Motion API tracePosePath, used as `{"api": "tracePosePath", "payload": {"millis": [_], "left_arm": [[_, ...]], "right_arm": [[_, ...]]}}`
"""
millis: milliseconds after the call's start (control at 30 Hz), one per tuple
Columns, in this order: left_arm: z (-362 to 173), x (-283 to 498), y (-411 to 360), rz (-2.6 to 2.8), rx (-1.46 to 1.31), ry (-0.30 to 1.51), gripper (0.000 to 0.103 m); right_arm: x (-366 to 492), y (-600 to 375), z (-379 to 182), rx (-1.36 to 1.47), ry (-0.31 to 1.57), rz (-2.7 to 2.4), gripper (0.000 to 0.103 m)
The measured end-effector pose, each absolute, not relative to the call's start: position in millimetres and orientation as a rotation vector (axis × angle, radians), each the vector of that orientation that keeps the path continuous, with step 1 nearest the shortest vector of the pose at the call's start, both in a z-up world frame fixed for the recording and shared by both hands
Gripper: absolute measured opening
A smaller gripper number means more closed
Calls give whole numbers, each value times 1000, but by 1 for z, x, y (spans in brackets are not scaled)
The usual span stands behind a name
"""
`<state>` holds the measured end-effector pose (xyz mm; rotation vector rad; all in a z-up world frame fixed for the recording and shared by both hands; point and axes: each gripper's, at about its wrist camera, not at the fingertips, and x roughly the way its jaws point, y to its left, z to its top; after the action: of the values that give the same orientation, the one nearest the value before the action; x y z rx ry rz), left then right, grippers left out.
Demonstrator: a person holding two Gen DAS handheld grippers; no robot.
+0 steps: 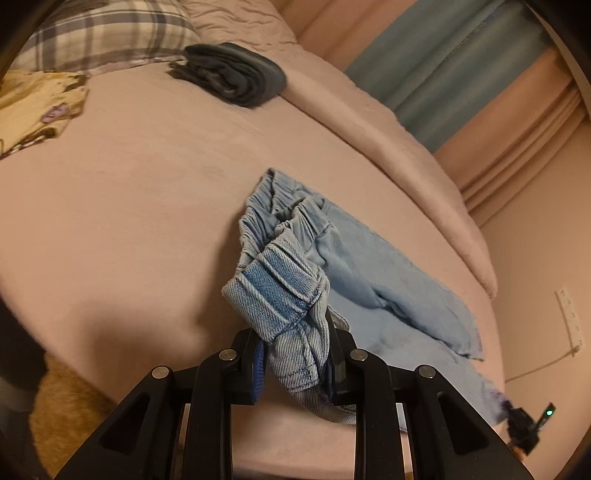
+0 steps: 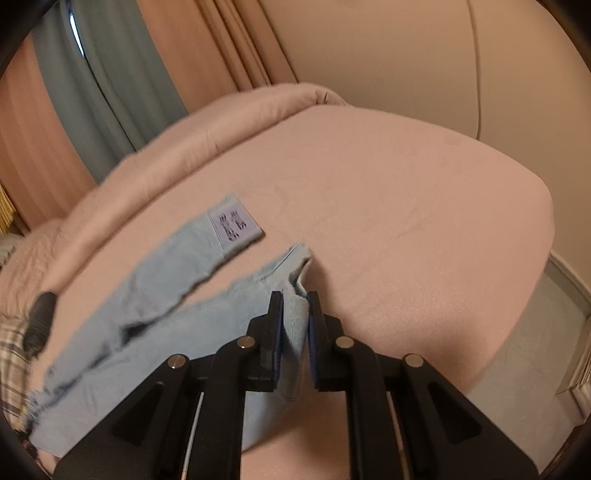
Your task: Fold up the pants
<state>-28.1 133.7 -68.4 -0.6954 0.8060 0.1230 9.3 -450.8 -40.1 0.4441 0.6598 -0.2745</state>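
Light blue denim pants (image 1: 354, 258) lie on a pink bed (image 1: 129, 221). My left gripper (image 1: 295, 339) is shut on the bunched elastic waistband (image 1: 280, 295), lifted slightly off the bed. In the right wrist view the pants (image 2: 122, 332) stretch left, with one leg end bearing a lilac label (image 2: 236, 225) flat on the bed (image 2: 406, 221). My right gripper (image 2: 295, 306) is shut on the hem of the other leg (image 2: 295, 332). The right gripper also shows in the left wrist view (image 1: 524, 424) at the far leg end.
A dark folded garment (image 1: 232, 74) lies near a plaid pillow (image 1: 103, 33) at the head of the bed. A yellow patterned cloth (image 1: 37, 107) lies at the left. A rolled pink duvet (image 1: 406, 155) runs along the far side by curtains (image 1: 461, 66).
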Motion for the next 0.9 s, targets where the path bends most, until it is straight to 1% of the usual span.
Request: {"api": "tracePosePath", "payload": {"millis": [67, 133, 233, 333, 400, 500, 567, 667, 733, 800, 833, 867, 900], "left_arm": [[-81, -28, 138, 141, -704, 840, 25], [-100, -26, 137, 161, -697, 907, 25], [-121, -25, 135, 175, -675, 946, 27], [-116, -25, 138, 164, -687, 944, 27], [-108, -27, 136, 170, -671, 926, 27], [-96, -28, 128, 191, -603, 901, 27], [-99, -20, 128, 207, -599, 922, 28], [-115, -16, 130, 225, -598, 969, 31], [-113, -15, 125, 234, -554, 969, 33], [-108, -15, 123, 260, -534, 978, 41], [-105, -15, 122, 274, -529, 979, 51], [-102, -17, 124, 301, -526, 988, 66], [-97, -18, 128, 344, -514, 1002, 72]], "right_arm": [[5, -453, -39, 452, 650, -276, 12], [5, -455, -48, 444, 681, -293, 12], [8, -462, -79, 461, 774, -332, 12], [6, -467, -96, 458, 801, -347, 12], [6, -465, -87, 448, 792, -354, 12], [2, -459, -66, 416, 730, -344, 12], [-1, -455, -59, 376, 715, -343, 12], [1, -462, -75, 397, 773, -351, 12], [5, -468, -97, 430, 833, -359, 12], [5, -465, -97, 403, 819, -365, 13], [6, -462, -93, 380, 826, -375, 13], [9, -459, -90, 351, 843, -393, 14], [14, -456, -85, 311, 872, -427, 25]]}}
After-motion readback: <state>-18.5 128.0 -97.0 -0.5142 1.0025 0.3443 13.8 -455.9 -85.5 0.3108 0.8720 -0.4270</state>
